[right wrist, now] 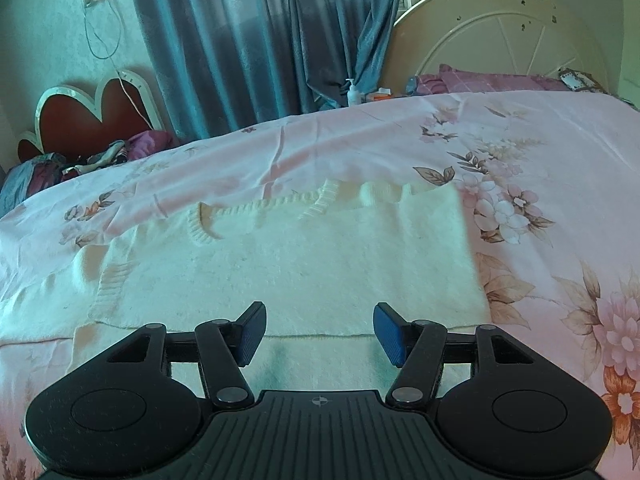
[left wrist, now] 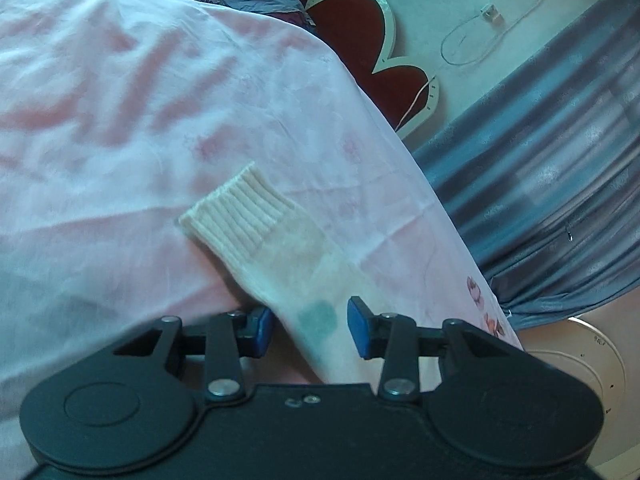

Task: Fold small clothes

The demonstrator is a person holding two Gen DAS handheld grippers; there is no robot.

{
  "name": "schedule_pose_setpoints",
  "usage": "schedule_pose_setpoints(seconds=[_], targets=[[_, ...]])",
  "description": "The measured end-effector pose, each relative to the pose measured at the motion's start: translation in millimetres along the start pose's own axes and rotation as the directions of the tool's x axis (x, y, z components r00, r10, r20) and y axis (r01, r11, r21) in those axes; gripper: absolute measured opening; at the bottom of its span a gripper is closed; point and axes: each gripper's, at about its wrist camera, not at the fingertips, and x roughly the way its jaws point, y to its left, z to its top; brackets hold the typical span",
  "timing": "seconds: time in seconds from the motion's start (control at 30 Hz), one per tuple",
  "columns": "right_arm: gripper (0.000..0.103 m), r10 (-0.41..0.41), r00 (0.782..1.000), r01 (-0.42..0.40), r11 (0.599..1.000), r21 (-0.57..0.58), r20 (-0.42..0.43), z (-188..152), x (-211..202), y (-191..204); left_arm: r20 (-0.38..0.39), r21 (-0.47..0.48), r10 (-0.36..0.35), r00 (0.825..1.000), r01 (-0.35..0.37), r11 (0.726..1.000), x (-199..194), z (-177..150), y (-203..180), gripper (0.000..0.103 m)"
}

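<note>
A small cream knit sweater (right wrist: 304, 264) lies flat on the pink floral bedsheet (right wrist: 540, 152), its neckline toward the far side. In the left wrist view one sleeve (left wrist: 280, 248) with a ribbed cuff (left wrist: 240, 212) stretches away from me across the sheet. My left gripper (left wrist: 310, 330) is open, its blue pads on either side of the sleeve near a faint green patch. My right gripper (right wrist: 320, 334) is open and empty, hovering over the sweater's near hem.
The bed edge runs along the right of the left wrist view, with a grey-blue curtain (left wrist: 560, 184) beyond. A red heart-shaped board (right wrist: 92, 120) and bundled clothes (right wrist: 100, 160) sit at the far left. A metal headboard (right wrist: 520, 36) and a pump bottle (right wrist: 354, 94) stand behind the bed.
</note>
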Motion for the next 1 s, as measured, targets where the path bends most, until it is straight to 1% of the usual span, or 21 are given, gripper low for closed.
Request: schedule_pose_setpoints(seconds=[0.07, 0.1, 0.17, 0.2, 0.33, 0.37, 0.4, 0.53, 0.67, 0.73, 0.83, 0.93, 1.0], targets=[[0.060, -0.024, 1.000, 0.024, 1.000, -0.001, 0.005, 1, 1, 0, 0.004, -0.005, 0.007, 1.000, -0.007, 1.000, -1, 1, 0, 0.034], [0.060, -0.032, 0.999, 0.032, 0.999, 0.004, 0.008, 2, 2, -1, 0.006, -0.002, 0.013, 1.000, -0.013, 1.000, -1, 1, 0, 0.031], [0.060, -0.043, 0.999, 0.043, 0.999, 0.024, 0.010, 4, 5, -5, 0.010, 0.022, 0.031, 0.999, -0.031, 0.999, 0, 2, -1, 0.028], [0.060, -0.045, 0.999, 0.044, 0.998, 0.033, 0.009, 5, 6, -6, 0.012, 0.033, 0.041, 0.999, -0.042, 0.999, 1, 2, -2, 0.024], [0.060, -0.049, 0.999, 0.048, 0.998, 0.043, 0.004, 8, 10, -9, 0.014, 0.060, 0.072, 0.997, -0.072, 0.996, 2, 3, -4, 0.016], [0.060, -0.049, 0.999, 0.048, 0.998, 0.046, 0.004, 8, 11, -9, 0.014, 0.063, 0.078, 0.997, -0.078, 0.995, 2, 4, -4, 0.010], [0.060, -0.047, 0.999, 0.047, 0.998, 0.049, 0.003, 8, 12, -10, 0.014, 0.065, 0.080, 0.997, -0.081, 0.995, 2, 4, -3, 0.008], [0.060, -0.042, 0.999, 0.042, 0.997, 0.059, 0.000, 8, 14, -14, 0.018, 0.081, 0.088, 0.996, -0.089, 0.993, 3, 5, -5, 0.004], [0.060, -0.041, 0.999, 0.040, 0.996, 0.075, 0.003, 7, 14, -23, 0.055, 0.112, 0.095, 0.994, -0.101, 0.989, -4, 4, -18, 0.003], [0.060, -0.043, 0.999, 0.043, 0.996, 0.082, 0.003, 7, 13, -29, 0.077, 0.133, 0.077, 0.994, -0.087, 0.987, -9, 3, -28, 0.003], [0.060, -0.042, 0.999, 0.041, 0.995, 0.095, 0.009, 6, 10, -38, 0.080, 0.186, 0.032, 0.996, -0.046, 0.981, -14, -2, -52, 0.003], [0.060, -0.038, 0.999, 0.036, 0.993, 0.112, 0.015, 5, 6, -46, 0.051, 0.259, -0.046, 0.998, 0.031, 0.965, -18, -14, -88, 0.003], [0.060, -0.036, 0.999, 0.033, 0.992, 0.119, 0.022, 4, 1, -52, 0.024, 0.315, -0.104, 0.994, 0.091, 0.945, -21, -28, -117, 0.003]])
